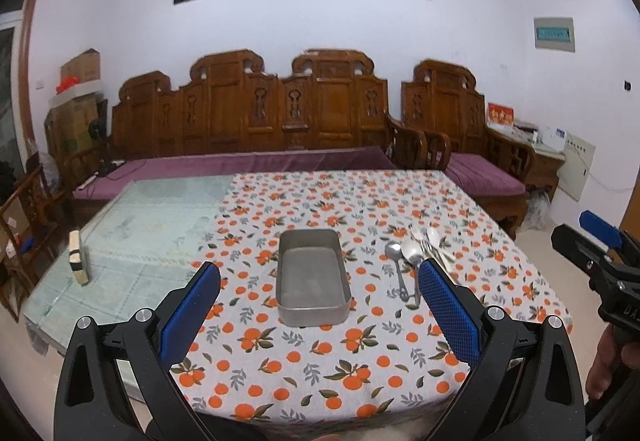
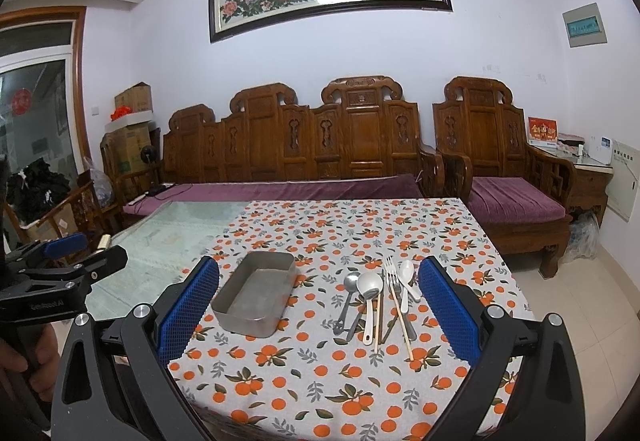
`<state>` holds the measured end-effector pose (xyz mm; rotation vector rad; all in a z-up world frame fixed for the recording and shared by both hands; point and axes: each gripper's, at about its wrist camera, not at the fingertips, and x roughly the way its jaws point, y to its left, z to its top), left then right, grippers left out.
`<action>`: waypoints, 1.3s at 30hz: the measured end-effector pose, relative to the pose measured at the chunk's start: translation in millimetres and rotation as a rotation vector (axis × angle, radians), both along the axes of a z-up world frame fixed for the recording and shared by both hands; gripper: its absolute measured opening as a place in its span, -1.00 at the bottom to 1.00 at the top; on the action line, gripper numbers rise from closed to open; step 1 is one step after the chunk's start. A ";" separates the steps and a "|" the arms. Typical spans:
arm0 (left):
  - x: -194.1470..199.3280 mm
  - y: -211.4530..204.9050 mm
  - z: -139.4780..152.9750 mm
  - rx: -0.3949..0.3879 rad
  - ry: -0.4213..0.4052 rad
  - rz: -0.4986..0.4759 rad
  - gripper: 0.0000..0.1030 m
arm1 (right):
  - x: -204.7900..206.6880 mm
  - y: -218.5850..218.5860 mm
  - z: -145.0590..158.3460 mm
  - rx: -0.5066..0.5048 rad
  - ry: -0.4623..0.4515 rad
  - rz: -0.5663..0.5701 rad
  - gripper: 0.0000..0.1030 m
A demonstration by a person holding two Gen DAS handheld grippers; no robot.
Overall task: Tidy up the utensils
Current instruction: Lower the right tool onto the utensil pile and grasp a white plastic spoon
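An empty grey metal tray point(image 1: 312, 277) point(image 2: 256, 293) sits on the orange-patterned tablecloth point(image 1: 320, 361). To its right lies a cluster of utensils point(image 2: 376, 297) point(image 1: 416, 253): metal spoons, a fork, a white spoon and chopsticks. My left gripper point(image 1: 320, 293) is open, held above the table's near edge, facing the tray. My right gripper point(image 2: 320, 293) is open and empty, above the near edge, with the utensils between its fingers' line of sight. Each gripper shows at the other view's edge point(image 1: 592, 253) point(image 2: 72, 257).
The left part of the table is bare glass point(image 1: 140, 225) with a small wrapped block point(image 1: 78, 257) standing on it. A carved wooden sofa point(image 1: 256, 121) with purple cushions stands behind the table, an armchair point(image 2: 500, 169) at the right.
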<state>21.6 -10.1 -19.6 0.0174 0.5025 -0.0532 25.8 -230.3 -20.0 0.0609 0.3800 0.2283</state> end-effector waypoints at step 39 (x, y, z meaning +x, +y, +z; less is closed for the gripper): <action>163.6 -55.2 -112.5 0.054 0.266 -0.203 0.86 | 238.3 -48.6 -164.8 -0.029 0.332 0.075 -0.21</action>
